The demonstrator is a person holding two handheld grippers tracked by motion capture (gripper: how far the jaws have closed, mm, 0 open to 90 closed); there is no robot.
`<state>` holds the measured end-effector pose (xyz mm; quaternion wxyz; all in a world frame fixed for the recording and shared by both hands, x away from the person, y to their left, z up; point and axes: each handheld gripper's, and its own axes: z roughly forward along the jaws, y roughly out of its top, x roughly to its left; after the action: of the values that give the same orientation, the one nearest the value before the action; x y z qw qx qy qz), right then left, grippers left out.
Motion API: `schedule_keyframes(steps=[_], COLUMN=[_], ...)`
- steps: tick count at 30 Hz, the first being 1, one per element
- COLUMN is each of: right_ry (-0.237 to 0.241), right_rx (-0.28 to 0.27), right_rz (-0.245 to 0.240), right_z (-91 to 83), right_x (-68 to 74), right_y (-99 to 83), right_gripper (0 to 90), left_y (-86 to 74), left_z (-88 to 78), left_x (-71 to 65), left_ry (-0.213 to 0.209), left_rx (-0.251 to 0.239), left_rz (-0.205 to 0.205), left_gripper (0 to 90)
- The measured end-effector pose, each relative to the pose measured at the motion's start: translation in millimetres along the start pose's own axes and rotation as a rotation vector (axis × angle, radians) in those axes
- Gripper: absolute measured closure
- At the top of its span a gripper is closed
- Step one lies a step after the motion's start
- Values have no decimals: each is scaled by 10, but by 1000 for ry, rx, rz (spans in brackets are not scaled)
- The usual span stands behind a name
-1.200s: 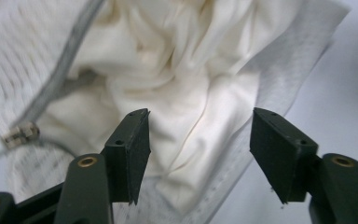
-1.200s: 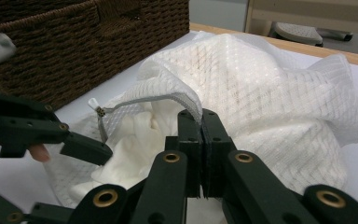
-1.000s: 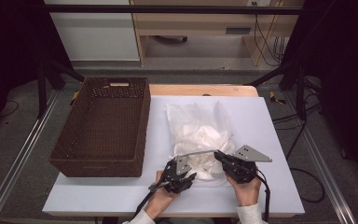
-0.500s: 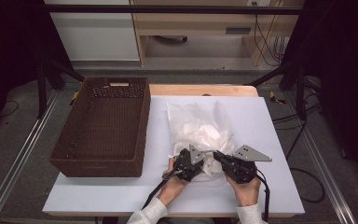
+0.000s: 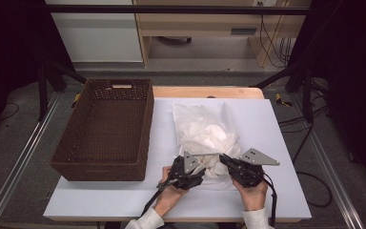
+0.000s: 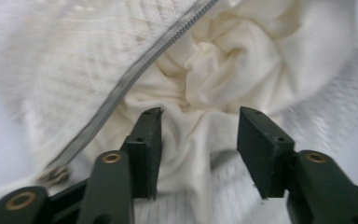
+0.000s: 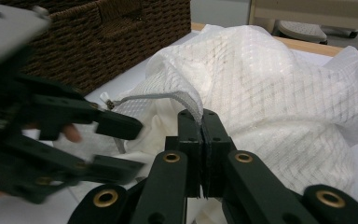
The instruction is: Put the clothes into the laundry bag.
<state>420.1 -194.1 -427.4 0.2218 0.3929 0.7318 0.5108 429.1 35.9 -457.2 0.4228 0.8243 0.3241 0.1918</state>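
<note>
A white mesh laundry bag (image 5: 205, 124) lies on the white table, its mouth toward the person. My right gripper (image 7: 203, 114) is shut on the bag's zipper edge (image 7: 154, 97) and holds it up; it also shows from above (image 5: 224, 159). My left gripper (image 6: 200, 116) is at the open mouth, and its jaws have just been opening. A fold of the cream cloth (image 6: 242, 60) inside the bag lies between its pads, which stand apart from it. The zipper (image 6: 135, 79) runs slantwise above them. That left gripper (image 5: 201, 168) sits just left of the right one.
A dark brown wicker basket (image 5: 145, 129) stands left of the bag, close to it, and also shows behind the left gripper (image 7: 107, 32). Bare white table (image 5: 276, 124) lies right of the bag and along the front edge. A wooden strip borders the far side.
The left gripper has moved from the table's front up to the bag's mouth beside the right gripper. The right gripper has kept still on the zipper edge.
</note>
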Motion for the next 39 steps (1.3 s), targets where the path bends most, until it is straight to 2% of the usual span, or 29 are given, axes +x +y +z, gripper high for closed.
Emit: schedule_keyframes(steps=[2,5,7,8,10,13,14,16,18,19,20,22,23,26,29,31,32,34,35,37,39], right_ry=[-1,-3,-4,-5,-7,-7,-7,-8,-7,-8,-6,-10,-10,-13,-17,-19,-17,-15,-15,-15,-15], right_rx=[1,0,2,2,2,2,2,3,4,2,3,6,7,5,8,13,14,14,14,16,16], right_rz=[-3,-3,-3,-4,-5,-6,-7,-9,-8,-9,-8,-12,-11,-11,-15,-14,-15,-11,-10,-11,-12], right_z=[-3,-8,-12,-15,-18,-13,-12,-12,-16,-13,-9,-2,1,10,15,15,14,12,12,13,14], right_x=[4,1,-1,-1,3,2,1,2,2,0,1,6,8,14,22,23,15,9,8,10,10], right_y=[1,4,5,5,7,7,6,5,6,6,5,-1,-1,-3,-4,-7,-9,-9,-9,-9,-10], right_gripper=[889,889,889,888,888,888,888,888,887,886,885,883,881,868,865,879,881,884,884,885,885], left_y=[-28,-82,-119,-149,-237,-367,-394,-421,-445,-461,-476,-485,-491,-498,-484,-465,-450,-399,-378,-341,-351], left_z=[-172,-357,-425,-446,-459,-405,-366,-304,-254,-224,-201,-199,-199,-201,-210,-247,-271,-319,-335,-355,-310], left_x=[43,129,197,237,303,361,366,364,385,396,407,417,418,391,376,369,365,364,363,360,375], left_ry=[1,29,59,63,51,39,33,61,37,22,11,-3,-27,-39,-52,-53,-44,-27,-18,-1,1], left_rx=[5,3,26,43,73,115,128,153,157,144,136,113,102,98,94,86,72,49,43,28,62], left_rz=[6,9,6,-12,-44,-63,-64,-33,-37,-54,-72,-72,-85,-76,-76,-68,-63,-56,-57,-44,-56], left_gripper=[427,381,346,322,293,298,301,302,345,372,422,545,604,732,792,772,721,550,496,471,525])
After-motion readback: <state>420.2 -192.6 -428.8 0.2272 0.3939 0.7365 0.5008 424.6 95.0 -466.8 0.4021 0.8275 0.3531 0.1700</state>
